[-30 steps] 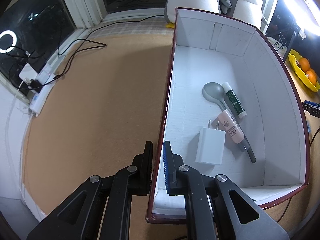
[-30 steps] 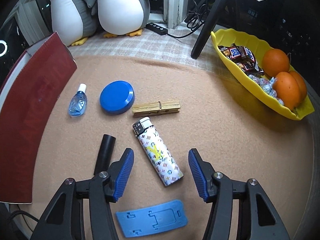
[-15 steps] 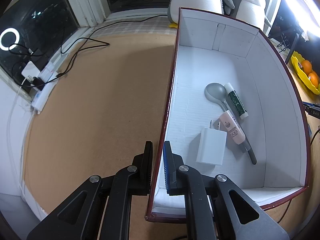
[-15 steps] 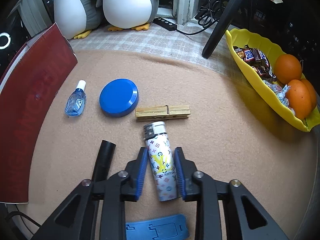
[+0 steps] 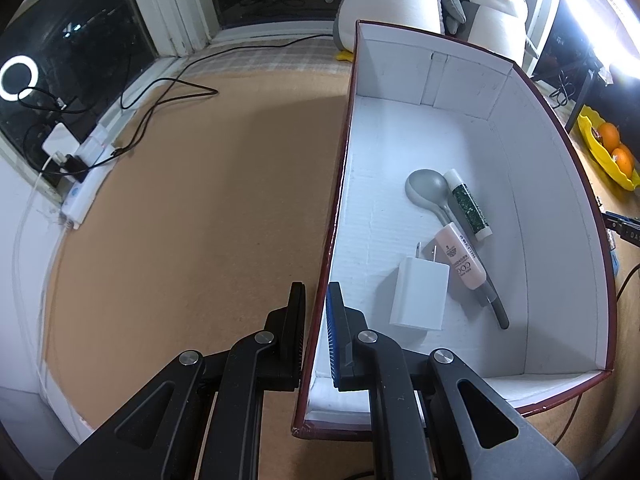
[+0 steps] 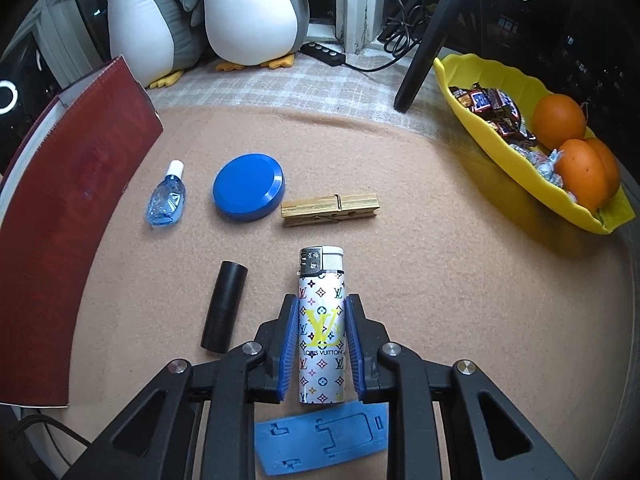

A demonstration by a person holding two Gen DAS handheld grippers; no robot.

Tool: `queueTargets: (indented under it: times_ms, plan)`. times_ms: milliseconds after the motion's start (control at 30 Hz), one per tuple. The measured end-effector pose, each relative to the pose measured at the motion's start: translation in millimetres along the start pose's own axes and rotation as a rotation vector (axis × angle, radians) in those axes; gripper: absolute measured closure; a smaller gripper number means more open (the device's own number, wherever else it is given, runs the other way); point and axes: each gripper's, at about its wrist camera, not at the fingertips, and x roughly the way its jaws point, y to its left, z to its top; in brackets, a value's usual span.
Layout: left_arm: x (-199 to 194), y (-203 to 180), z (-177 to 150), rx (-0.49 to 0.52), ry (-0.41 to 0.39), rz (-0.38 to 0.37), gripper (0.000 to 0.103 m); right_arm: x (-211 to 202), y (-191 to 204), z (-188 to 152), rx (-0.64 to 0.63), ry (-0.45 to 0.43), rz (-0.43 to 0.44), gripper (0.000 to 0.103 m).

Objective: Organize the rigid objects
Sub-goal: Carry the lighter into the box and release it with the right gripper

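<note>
My right gripper (image 6: 322, 308) is shut on a white patterned lighter (image 6: 322, 320), pads pressing both its sides, its metal head pointing away. Around it on the tan mat lie a black cylinder (image 6: 224, 306), a wooden clothespin (image 6: 330, 210), a blue round lid (image 6: 249, 187), a small blue bottle (image 6: 167, 200) and a flat blue plastic piece (image 6: 324, 438). My left gripper (image 5: 316, 300) is shut on the left wall of the red box (image 5: 332, 220). In the box's white interior lie a white charger (image 5: 419, 298), a grey spoon (image 5: 430, 194), a pink tube (image 5: 462, 256) and a green-labelled tube (image 5: 468, 204).
The box's red outer wall (image 6: 68, 216) stands left of the loose items. A yellow dish (image 6: 520, 148) with oranges and sweets sits at the right. Two plush penguins (image 6: 248, 12) and a black stand leg (image 6: 428, 44) are behind. Cables and a power strip (image 5: 84, 184) lie far left.
My right gripper's jaws went from wide apart to closed on the lighter, which turned from slanted to straight between the pads. The left gripper kept its grip on the box wall.
</note>
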Motion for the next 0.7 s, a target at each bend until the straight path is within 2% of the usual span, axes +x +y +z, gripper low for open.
queueTargets:
  times_ms: [400,700]
  plan:
    - [-1.3,3.3,0.1,0.004,-0.018,-0.039,0.094,-54.2,26.7,-3.2,-0.004,-0.109,0.003,0.082]
    - [-3.8,5.5,-0.6,0.007,-0.033,-0.062,0.094,-101.9,75.8,-0.3,-0.057,-0.195,0.066,0.082]
